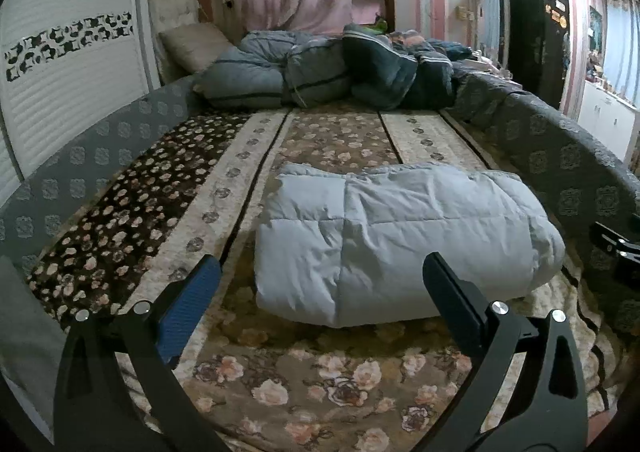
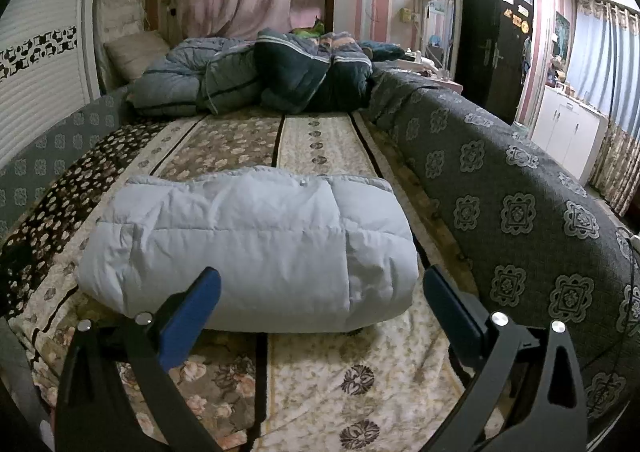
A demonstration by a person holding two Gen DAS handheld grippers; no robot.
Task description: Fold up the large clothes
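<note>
A pale blue puffy quilted garment [image 1: 400,240] lies folded into a thick rectangular bundle on the flowered bed cover [image 1: 304,380]. It also shows in the right wrist view [image 2: 248,248]. My left gripper [image 1: 322,272] is open and empty, just in front of the bundle's near left part, above the bed. My right gripper [image 2: 320,284] is open and empty, just in front of the bundle's near right part. Part of the right gripper [image 1: 616,244] shows at the right edge of the left wrist view.
A heap of blue-grey duvets [image 1: 320,68] and a beige pillow [image 1: 192,44] lie at the head of the bed. A grey patterned padded rail [image 2: 520,204] runs along the right side, another [image 1: 80,156] along the left. White cabinets [image 2: 568,132] stand at the right.
</note>
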